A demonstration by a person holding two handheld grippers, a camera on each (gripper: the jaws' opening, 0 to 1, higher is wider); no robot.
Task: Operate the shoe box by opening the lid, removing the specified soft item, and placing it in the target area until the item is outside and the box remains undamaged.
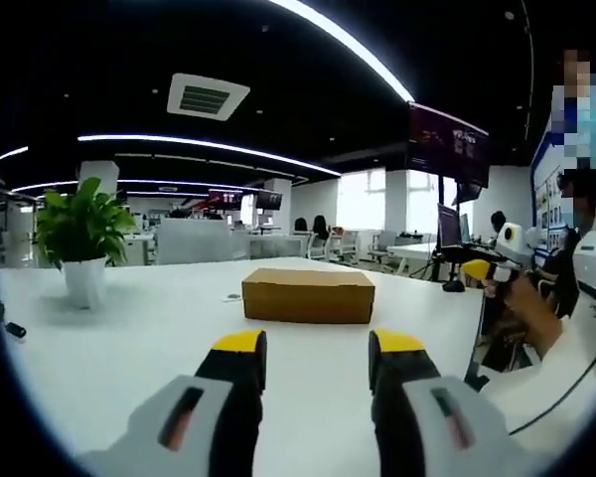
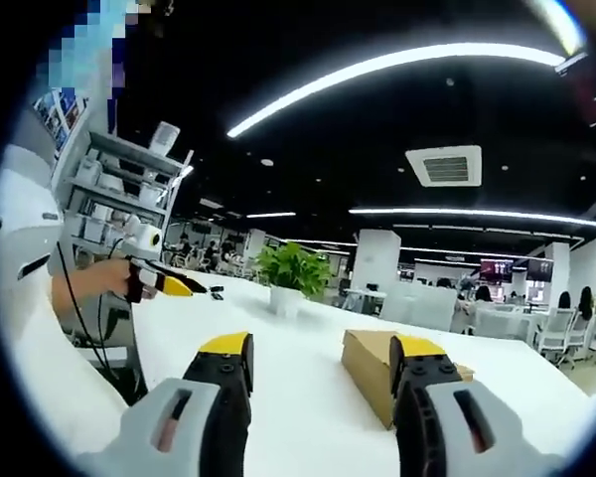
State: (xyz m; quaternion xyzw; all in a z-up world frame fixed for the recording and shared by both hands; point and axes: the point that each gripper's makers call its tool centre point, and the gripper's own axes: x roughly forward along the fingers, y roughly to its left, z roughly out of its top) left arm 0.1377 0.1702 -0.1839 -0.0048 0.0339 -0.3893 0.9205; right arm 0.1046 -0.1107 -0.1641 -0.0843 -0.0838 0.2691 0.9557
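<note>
A closed brown cardboard shoe box (image 1: pixel 308 295) lies flat on the white table (image 1: pixel 129 338), a little beyond my left gripper (image 1: pixel 318 348), whose yellow-tipped jaws stand open and empty. In the right gripper view the same box (image 2: pixel 371 370) sits just ahead and to the right, its near corner partly behind one jaw of my right gripper (image 2: pixel 321 350), also open with nothing in it. Each gripper shows in the other's view, held by a hand: the right gripper (image 1: pixel 480 270) at the right edge, the left gripper (image 2: pixel 169 283) at the left. The box's contents are hidden.
A potted green plant (image 1: pixel 79 238) in a white pot stands on the table's left side, also seen as the plant (image 2: pixel 293 273) behind the box. A small dark object (image 1: pixel 15 329) lies near the left edge. The person's white sleeve (image 1: pixel 576 358) is at the right. Office desks and shelves lie beyond.
</note>
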